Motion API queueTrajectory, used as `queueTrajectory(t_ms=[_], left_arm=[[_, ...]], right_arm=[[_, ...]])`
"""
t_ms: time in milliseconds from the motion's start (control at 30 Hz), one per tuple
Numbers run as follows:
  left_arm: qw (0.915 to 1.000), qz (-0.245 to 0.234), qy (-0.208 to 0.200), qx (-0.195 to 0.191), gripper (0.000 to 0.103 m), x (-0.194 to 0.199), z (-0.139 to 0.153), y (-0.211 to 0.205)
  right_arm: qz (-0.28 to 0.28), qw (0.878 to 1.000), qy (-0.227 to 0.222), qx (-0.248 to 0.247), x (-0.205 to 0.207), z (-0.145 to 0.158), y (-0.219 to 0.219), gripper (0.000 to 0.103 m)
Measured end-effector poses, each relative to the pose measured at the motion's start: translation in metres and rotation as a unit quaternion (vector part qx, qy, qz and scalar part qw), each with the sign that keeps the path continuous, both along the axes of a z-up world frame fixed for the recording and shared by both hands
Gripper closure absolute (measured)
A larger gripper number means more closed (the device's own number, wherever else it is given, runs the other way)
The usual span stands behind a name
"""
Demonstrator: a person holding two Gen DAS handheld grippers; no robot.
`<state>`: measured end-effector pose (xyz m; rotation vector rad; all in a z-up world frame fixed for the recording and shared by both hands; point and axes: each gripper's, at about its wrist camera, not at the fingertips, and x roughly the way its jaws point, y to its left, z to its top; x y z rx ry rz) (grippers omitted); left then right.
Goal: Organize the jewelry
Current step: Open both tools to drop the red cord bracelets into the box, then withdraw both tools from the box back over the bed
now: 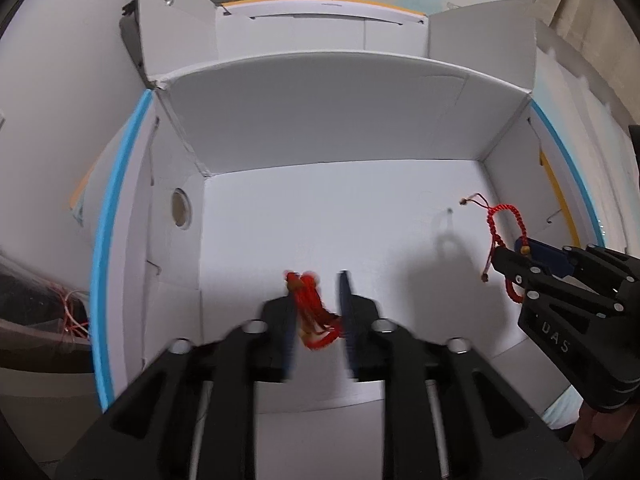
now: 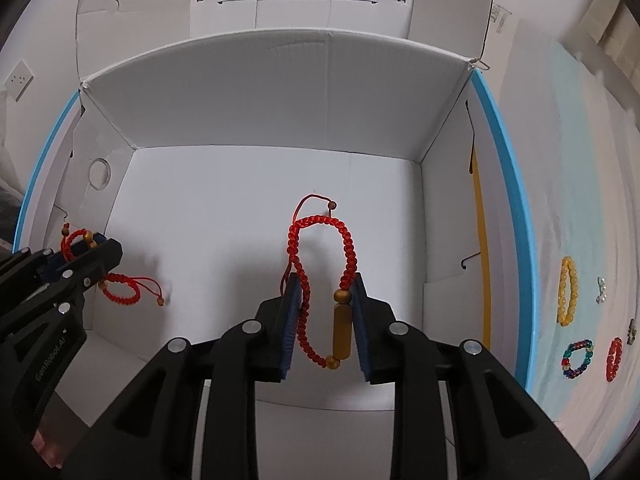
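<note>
Right tongs (image 2: 324,316) nearest the lens: pads clamped on a red braided bracelet (image 2: 320,280) with a gold tube bead. Its long axis runs straight out along the fingers, the loop hanging forward over the floor of the white cardboard box (image 2: 248,112), cord ends dangling at the far tip.

Left tongs (image 1: 316,312) are over the box's left side. The left wrist view is motion-blurred and shows the pads apart, with a second red bracelet (image 1: 316,312) between them. From the right wrist view it looks pinched at its beaded end, so I read that as a light hold.

Both loads sit above the box floor, well apart. Release looks like the next step; the right one hangs lower and more centred.

Yellow bead bracelet (image 2: 568,292) and multicolour bead bracelet (image 2: 578,359) wait outside, right of the box, nearer the right tongs.
</note>
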<state>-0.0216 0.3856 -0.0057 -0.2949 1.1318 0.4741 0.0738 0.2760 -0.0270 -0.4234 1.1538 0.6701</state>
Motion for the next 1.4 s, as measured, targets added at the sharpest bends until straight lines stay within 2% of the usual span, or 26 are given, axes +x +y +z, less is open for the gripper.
queueTrajectory(t_ms=[33,100,233,367,567,633,733,933,1067,1400], left_arm=[[1.0,0.002,-0.001,0.002,0.067,-0.001,0.001,0.001],[1.0,0.001,-0.002,0.003,0.066,-0.002,0.003,0.0],[0.9999,0.003,-0.008,0.015,0.051,-0.004,0.012,-0.002],[0.9995,0.009,-0.014,0.025,0.044,-0.006,0.019,-0.002],[0.9988,0.008,-0.024,0.042,0.031,-0.006,0.031,-0.009],[0.9983,0.011,-0.027,0.051,0.019,-0.006,0.034,-0.011],[0.9971,0.013,-0.031,0.069,0.014,-0.007,0.042,-0.016],[0.9957,0.006,-0.047,0.079,0.006,-0.004,0.055,-0.028],[0.9946,-0.008,-0.058,0.086,0.006,0.003,0.064,-0.043],[0.9906,-0.077,-0.076,0.083,0.006,0.041,0.071,-0.106]], right_arm=[[0.0,1.0,0.0,0.002,0.0,0.0,0.001,0.072],[0.002,1.0,0.0,0.004,0.0,-0.003,0.001,0.068],[0.002,1.0,0.0,0.014,0.0,0.001,0.0,0.052],[0.003,1.0,-0.004,0.021,-0.001,0.007,-0.003,0.04],[-0.002,0.999,-0.022,0.045,-0.001,0.028,-0.018,0.026],[-0.002,0.998,-0.031,0.051,-0.002,0.038,-0.022,0.019],[-0.005,0.996,-0.054,0.065,-0.005,0.053,-0.031,0.01],[-0.026,0.993,-0.084,0.084,0.003,0.077,-0.061,0.008],[-0.044,0.99,-0.105,0.088,0.01,0.092,-0.086,0.008],[-0.098,0.982,-0.13,0.101,0.031,0.115,-0.175,0.008]])
